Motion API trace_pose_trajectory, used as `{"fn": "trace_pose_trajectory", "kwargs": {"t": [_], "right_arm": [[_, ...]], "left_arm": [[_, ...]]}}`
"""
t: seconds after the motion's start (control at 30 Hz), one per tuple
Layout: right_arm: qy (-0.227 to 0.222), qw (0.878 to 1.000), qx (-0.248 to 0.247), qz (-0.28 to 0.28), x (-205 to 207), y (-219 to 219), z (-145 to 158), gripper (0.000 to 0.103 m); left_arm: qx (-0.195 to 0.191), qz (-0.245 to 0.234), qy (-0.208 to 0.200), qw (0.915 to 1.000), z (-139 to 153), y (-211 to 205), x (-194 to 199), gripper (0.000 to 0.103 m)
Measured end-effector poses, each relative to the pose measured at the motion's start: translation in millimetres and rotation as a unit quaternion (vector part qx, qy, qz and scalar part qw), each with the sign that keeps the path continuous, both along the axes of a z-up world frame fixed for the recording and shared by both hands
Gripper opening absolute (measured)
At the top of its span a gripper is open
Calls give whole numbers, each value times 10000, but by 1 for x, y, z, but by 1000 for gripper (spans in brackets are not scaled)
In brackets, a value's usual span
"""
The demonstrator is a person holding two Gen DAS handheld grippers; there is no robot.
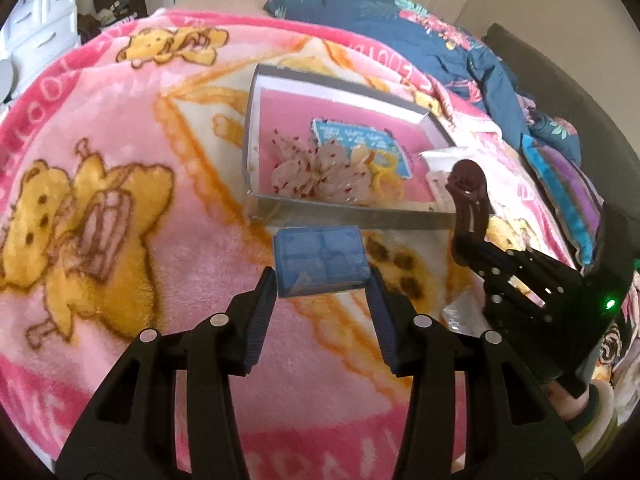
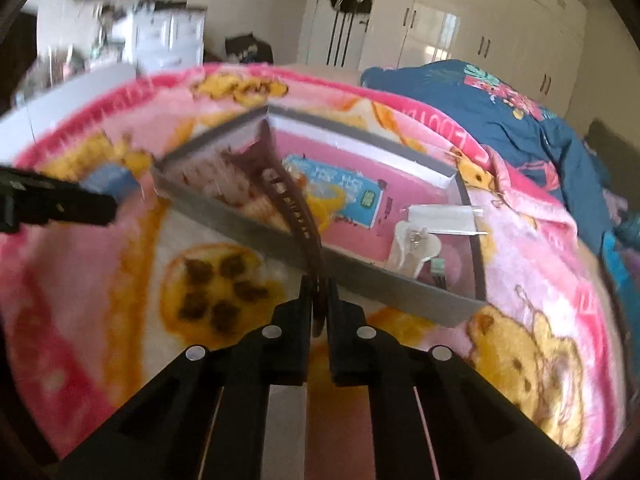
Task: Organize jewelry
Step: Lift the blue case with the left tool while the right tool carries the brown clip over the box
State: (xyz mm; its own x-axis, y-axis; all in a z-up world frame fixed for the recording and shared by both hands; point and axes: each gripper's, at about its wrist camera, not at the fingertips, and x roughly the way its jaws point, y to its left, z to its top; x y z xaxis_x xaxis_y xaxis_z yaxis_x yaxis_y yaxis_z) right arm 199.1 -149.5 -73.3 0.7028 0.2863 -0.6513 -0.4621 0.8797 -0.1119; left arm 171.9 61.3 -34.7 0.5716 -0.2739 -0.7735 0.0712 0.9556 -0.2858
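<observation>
- Bed covered by a pink blanket (image 1: 132, 128) printed with yellow bears; everything sits on it.
- Far left, left wrist view: white drawer unit (image 1: 44, 16) against the wall, beyond the bed edge.
- Left hand-held gripper (image 1: 322, 280): fingers part-spread, pinching a small translucent blue box (image 1: 320, 264) by its two short sides. Box is held just above the blanket, near the front wall of the tray.
- Centre: shallow grey-walled tray (image 1: 360, 218) with a pink floor, resting on the blanket.
- Inside the tray, left part: pale clear packets with red specks (image 1: 316, 170), bunched together. Beside them yellow plastic pieces (image 1: 384, 172) lying on a blue printed card (image 1: 360, 140).
- Inside the tray, right corner, right wrist view: white holder (image 2: 416, 248) with small metal items on it, and a flat clear packet (image 2: 444, 216) just behind.
- Right hand-held gripper (image 2: 319, 300): fingers pressed together on the lower end of a dark brown hair clip (image 1: 470, 192). The clip rises up from the fingertips over the tray's front wall.
- Right of the tray: navy floral duvet (image 1: 420, 28) heaped on the bed.
- Background: white wardrobe doors (image 2: 480, 36).
</observation>
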Motion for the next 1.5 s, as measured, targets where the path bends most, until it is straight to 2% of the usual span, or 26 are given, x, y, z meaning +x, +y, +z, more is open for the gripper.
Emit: {"fn": "trace_pose_trajectory", "kwargs": {"t": [0.2, 0.43, 0.77, 1.07, 1.3, 1.5], "right_arm": [[265, 9914, 1283, -54, -17, -44, 34, 6], [119, 9841, 1736, -356, -43, -89, 70, 6], [-227, 9811, 1764, -756, -66, -139, 104, 6], [-429, 9787, 1821, -843, -63, -159, 128, 6], [-462, 9790, 1816, -798, -41, -153, 132, 6], [-183, 9811, 1766, -769, -1, -133, 112, 6]], "left_arm": [[3, -70, -233, 9997, 19, -9, -16, 37], [85, -270, -482, 9984, 41, -32, -27, 37], [276, -468, -1013, 9934, 87, -68, -26, 37], [498, -609, -1252, 9890, 110, -97, -11, 37], [562, -676, -1218, 9887, 106, -111, 14, 37], [589, -672, -1002, 9909, 78, -117, 48, 37]]}}
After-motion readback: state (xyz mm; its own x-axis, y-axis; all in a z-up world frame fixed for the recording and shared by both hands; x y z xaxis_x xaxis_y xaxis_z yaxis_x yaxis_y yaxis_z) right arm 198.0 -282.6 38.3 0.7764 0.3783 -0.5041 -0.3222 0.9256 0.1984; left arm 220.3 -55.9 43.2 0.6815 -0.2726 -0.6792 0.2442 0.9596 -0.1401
